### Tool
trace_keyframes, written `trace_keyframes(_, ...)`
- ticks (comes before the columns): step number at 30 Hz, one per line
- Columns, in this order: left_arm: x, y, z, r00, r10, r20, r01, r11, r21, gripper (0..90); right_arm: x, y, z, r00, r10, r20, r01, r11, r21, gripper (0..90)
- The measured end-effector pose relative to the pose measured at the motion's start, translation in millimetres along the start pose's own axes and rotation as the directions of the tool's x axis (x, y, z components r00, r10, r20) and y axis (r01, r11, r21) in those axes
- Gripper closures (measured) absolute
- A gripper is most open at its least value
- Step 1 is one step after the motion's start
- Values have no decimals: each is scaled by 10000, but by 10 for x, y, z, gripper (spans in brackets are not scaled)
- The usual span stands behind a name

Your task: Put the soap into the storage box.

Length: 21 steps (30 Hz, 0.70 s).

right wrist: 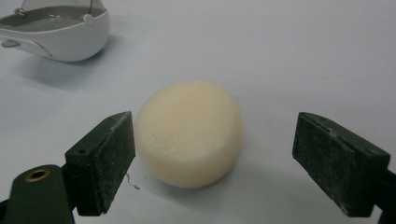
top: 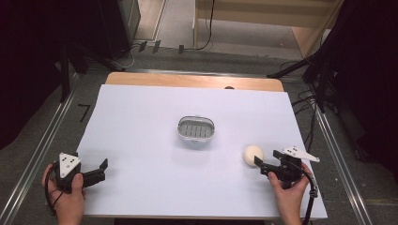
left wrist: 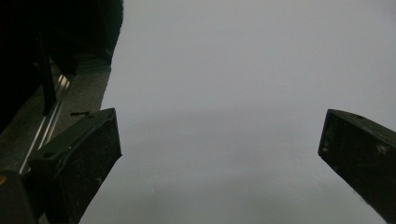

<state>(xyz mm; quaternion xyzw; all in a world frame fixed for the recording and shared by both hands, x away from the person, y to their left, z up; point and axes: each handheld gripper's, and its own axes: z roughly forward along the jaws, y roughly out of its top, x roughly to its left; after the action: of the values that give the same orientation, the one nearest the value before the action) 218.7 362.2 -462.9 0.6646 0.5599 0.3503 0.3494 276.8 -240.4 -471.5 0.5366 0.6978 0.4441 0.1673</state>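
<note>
**Soap between open right jaws, left gripper idle**

White sheet covers the tabletop [top: 141, 117], wood edge at the far side, dark floor and metal rails around it.

High view: I see the soap dish [top: 195, 129] near the middle of the sheet, grey slotted insert inside. Round cream soap bar [top: 253, 154] lies to its right and nearer me, apart from the dish. My right gripper [top: 259, 166] sits just beside the soap, jaws spread, tips reaching its near side. My left gripper [top: 102, 169] rests at the near left corner, well apart from both things, jaws open.

Left gripper view: both jaws wide apart over bare white sheet, table edge and floor rail at the left.

Right gripper view: soap bar [right wrist: 189, 132] lies flat on the sheet between my open jaws, close to or touching the left one, clear gap to the right one. Soap dish [right wrist: 56, 32] at upper left, farther off.
</note>
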Motion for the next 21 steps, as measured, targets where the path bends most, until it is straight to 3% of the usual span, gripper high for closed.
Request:
trace_keyframes(9, -5, 2, 3, 10000, 92, 4, -92, 9999, 50, 0, 202, 43, 182, 9996, -183, 199, 180, 9997, 162, 139)
trace_keyframes(21, -19, 3, 7, 9998, 196, 28, -196, 9998, 91, 0, 232, 39, 273, 9963, -176, 845, 136, 9987, 481, 179)
